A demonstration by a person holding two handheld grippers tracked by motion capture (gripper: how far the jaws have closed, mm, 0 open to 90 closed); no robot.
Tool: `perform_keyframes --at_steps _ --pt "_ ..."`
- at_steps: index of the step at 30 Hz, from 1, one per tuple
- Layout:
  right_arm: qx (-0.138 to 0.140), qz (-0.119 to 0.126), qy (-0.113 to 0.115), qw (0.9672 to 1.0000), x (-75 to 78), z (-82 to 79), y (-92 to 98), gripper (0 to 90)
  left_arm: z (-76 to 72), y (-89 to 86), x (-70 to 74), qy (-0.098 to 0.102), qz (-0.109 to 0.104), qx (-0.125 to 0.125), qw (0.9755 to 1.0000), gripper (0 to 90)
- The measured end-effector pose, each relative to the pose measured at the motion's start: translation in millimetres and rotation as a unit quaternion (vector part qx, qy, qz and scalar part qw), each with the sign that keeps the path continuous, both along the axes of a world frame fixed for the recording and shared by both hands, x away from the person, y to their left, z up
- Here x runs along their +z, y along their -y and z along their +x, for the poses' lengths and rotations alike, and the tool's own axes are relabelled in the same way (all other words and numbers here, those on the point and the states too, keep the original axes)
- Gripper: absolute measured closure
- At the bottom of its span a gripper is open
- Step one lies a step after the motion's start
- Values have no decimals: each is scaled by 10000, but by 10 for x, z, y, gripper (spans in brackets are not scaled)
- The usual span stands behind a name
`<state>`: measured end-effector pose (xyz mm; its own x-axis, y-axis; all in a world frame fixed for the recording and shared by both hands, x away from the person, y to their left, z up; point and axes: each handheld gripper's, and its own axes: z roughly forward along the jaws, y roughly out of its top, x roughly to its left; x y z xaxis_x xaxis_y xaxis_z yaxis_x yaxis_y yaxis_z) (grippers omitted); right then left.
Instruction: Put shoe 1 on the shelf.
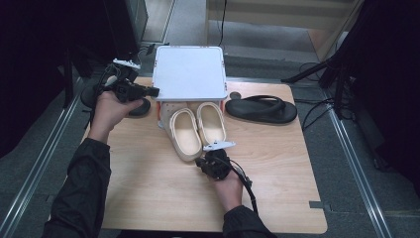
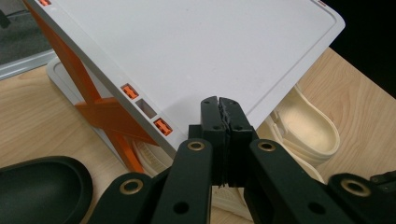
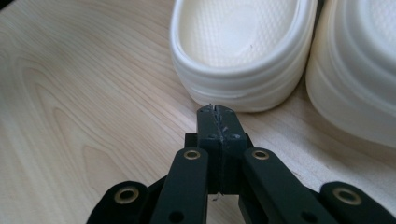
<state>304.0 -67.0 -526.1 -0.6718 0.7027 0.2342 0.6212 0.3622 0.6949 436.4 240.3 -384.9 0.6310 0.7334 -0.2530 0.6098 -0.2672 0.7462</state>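
Right gripper (image 3: pixel 217 110) pressed together, empty, at cream clog's (image 3: pixel 243 51) heel near bench (image 1: pixel 148 183) middle; risks shoving it, not gripping.

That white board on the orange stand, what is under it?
Under the white board lie the toe ends of two cream clogs, whose heels stick out toward the person. The orange stand shows beneath it too. The clogs' toes themselves are covered.
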Motion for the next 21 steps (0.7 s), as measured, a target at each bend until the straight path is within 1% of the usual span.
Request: perform_keyframes --at_steps 1,2,6,10,12,18,21 --pt "-16 -26 -32 10000 -15 8 -4 900 1 -2 0 -2 -5 2 10000 898" --pt "-26 -49 -15 10000 -27 18 -12 900 2 -5 -1 -3 -7 0 10000 898" --pt "-59 -62 -14 10000 -37 48 -35 900 8 -13 -4 -19 -36 -7 10000 898" --pt "-72 -68 -62 9999 -34 57 -51 900 6 -9 -3 -17 -25 -3 10000 898" --pt "-86 -53 -95 9999 -31 59 -52 900 5 -9 -2 -19 -22 -7 10000 898" --pt "-55 -11 -60 10000 -32 55 -86 900 6 -10 -1 -40 -30 14 10000 898" --pt "-53 23 -104 9999 -16 73 -126 900 7 -10 -1 -40 -31 10 10000 898"
